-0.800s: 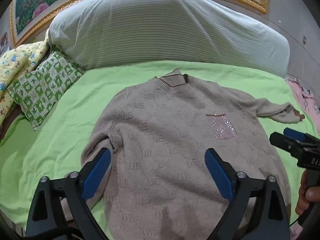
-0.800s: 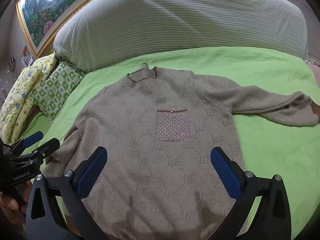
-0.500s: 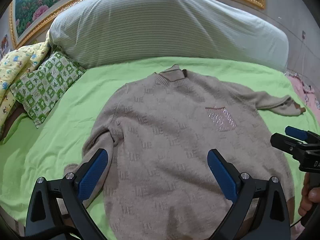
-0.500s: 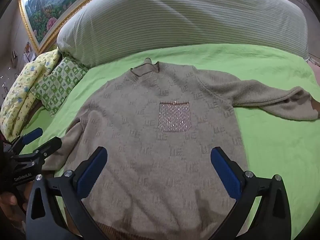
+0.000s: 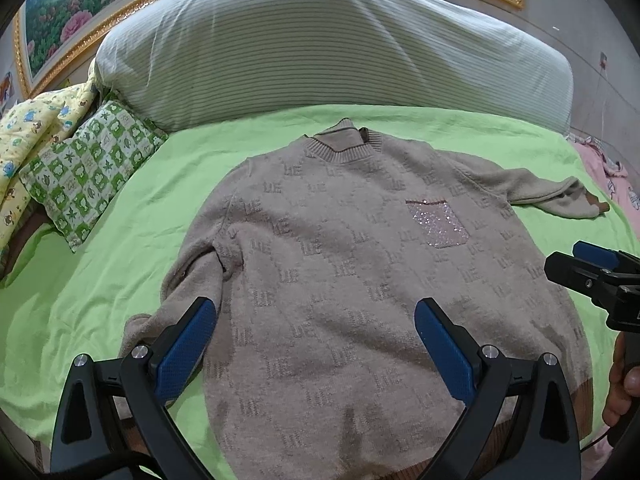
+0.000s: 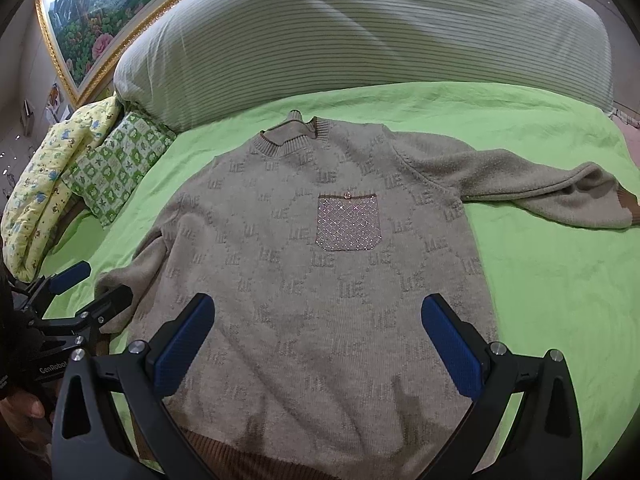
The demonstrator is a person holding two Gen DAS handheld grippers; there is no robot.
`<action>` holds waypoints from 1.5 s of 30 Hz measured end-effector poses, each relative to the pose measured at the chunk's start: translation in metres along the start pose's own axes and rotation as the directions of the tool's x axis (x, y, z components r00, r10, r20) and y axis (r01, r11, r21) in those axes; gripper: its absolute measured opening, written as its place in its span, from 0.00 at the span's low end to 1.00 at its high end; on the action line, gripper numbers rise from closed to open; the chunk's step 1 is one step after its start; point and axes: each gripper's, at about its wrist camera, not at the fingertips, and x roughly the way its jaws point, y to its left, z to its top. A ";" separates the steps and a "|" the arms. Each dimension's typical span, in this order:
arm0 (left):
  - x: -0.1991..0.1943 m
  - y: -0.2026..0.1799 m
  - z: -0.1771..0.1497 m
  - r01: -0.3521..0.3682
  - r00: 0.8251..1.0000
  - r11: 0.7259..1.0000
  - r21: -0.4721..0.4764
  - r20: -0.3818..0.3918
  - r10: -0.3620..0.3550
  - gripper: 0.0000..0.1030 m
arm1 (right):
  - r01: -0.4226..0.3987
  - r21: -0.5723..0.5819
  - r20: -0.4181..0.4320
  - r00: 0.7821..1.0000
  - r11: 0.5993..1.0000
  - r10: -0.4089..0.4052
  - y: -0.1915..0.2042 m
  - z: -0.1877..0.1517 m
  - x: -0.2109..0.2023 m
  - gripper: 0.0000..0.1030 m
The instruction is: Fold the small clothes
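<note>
Left wrist view: the left gripper (image 5: 316,336) hangs spread wide, grasping nothing, above the lower body of the beige sweater (image 5: 352,264). The right gripper (image 6: 318,334) is likewise released over the hem. The sweater lies flat, front up, mid-bed on the green sheet (image 6: 552,288), collar toward the striped pillow (image 6: 360,36).

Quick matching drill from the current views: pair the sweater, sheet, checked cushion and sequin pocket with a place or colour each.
Things:
1. sweater
2. sheet
3. checked cushion
4. sequin pocket

Descriptions:
A. light green, covers the bed
B. on the sweater's chest
C. green and white, at the bed's left edge
D. beige, spread flat, collar towards the pillow

Pairs: 1-D, 2-A, 3-C, 4-B
</note>
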 end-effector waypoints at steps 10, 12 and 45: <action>0.002 0.002 0.000 0.001 1.000 1.000 -0.003 -0.012 -0.001 0.97 | 0.008 -0.009 0.010 1.000 1.000 -0.008 0.000 0.000 -0.001 1.00; 0.002 0.002 0.000 0.002 1.000 1.000 -0.005 -0.012 -0.002 0.97 | 0.005 -0.004 0.004 1.000 1.000 -0.005 0.000 0.000 -0.001 1.00; 0.023 0.004 0.001 0.035 0.997 0.999 -0.016 -0.072 -0.036 0.97 | -0.056 0.103 -0.028 0.998 0.993 0.059 -0.012 0.002 0.008 1.00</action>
